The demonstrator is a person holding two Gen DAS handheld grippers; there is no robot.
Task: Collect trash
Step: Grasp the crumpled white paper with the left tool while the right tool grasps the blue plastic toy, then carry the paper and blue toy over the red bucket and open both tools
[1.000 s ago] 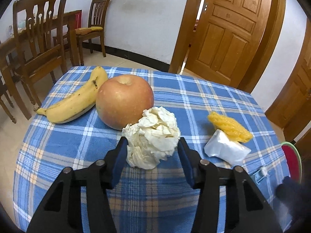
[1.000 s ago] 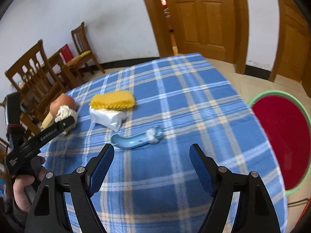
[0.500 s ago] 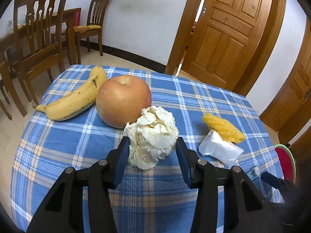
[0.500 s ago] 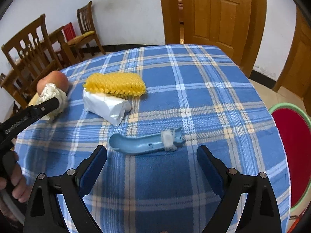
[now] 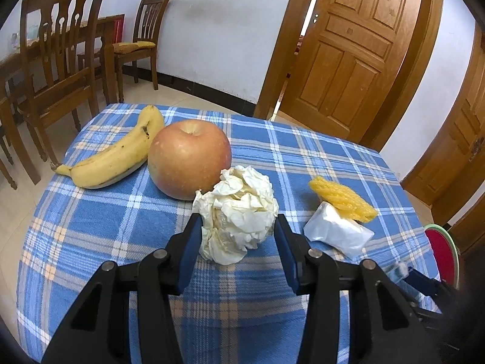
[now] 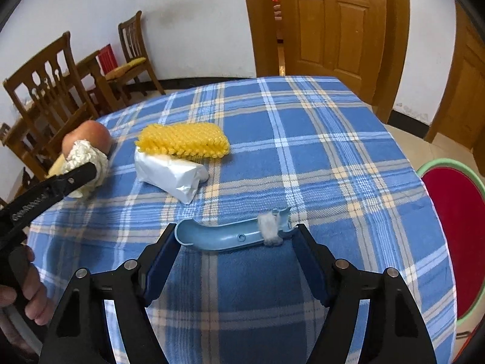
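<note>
Left wrist: crumpled paper ball (image 5: 239, 214) gripped between left tongs (image 5: 238, 242), right tongs (image 6: 235, 247) closing around blue plastic piece (image 6: 230, 236).

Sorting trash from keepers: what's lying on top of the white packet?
A yellow ridged sponge-like piece rests across the white packet's far edge; the packet's contents stay hidden.

Your left gripper (image 5: 238, 232) points steeply down at the table, its 2 blue-padded fingers (image 5: 191, 251) pressed against either side of the crumpled paper ball (image 5: 238, 215). In the right wrist view your left hand (image 6: 28, 297) wraps the black handle at the lower left, fingers curled around it. Your right gripper (image 6: 235, 253) also tilts downward, and its jaws have just been closing; the blue plastic piece (image 6: 230, 235) lies between the fingertips, which stand at its 2 ends without clearly pressing on it.
</note>
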